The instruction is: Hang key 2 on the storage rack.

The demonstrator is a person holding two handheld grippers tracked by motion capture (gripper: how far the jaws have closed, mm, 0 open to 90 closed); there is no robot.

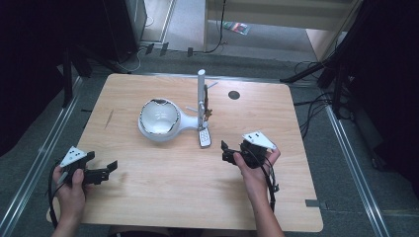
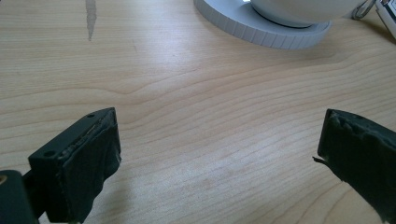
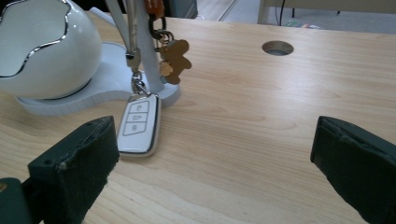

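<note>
We're seeing the right gripper [image 1: 226,150] sitting low over the bench [image 1: 163,187], jaws spread wide, gripping nothing, pointing toward the car key fob [image 1: 204,138]. In the right gripper view the fob [image 3: 139,124] is lying flat on the wood just ahead of one jaw, apart from it, its ring end running up to the white post [image 3: 140,46] of the stand. A brown gingerbread-shaped charm [image 3: 175,58] is hanging beside that post, above the fob. The white egg-shaped bowl [image 1: 158,117] with the silver cracked rim is sitting on the stand's round base [image 1: 148,133], just beside the fob, near the bench centre. The left gripper [image 1: 112,167] is resting near the front left corner of the bench, well apart from the fob, jaws also wide open and empty. In the left gripper view we're looking across bare wood at the ribbed edge of the base [image 2: 266,35]. A round cable hole [image 1: 234,95] is showing in the bench top behind the stand, toward the far edge.
</note>
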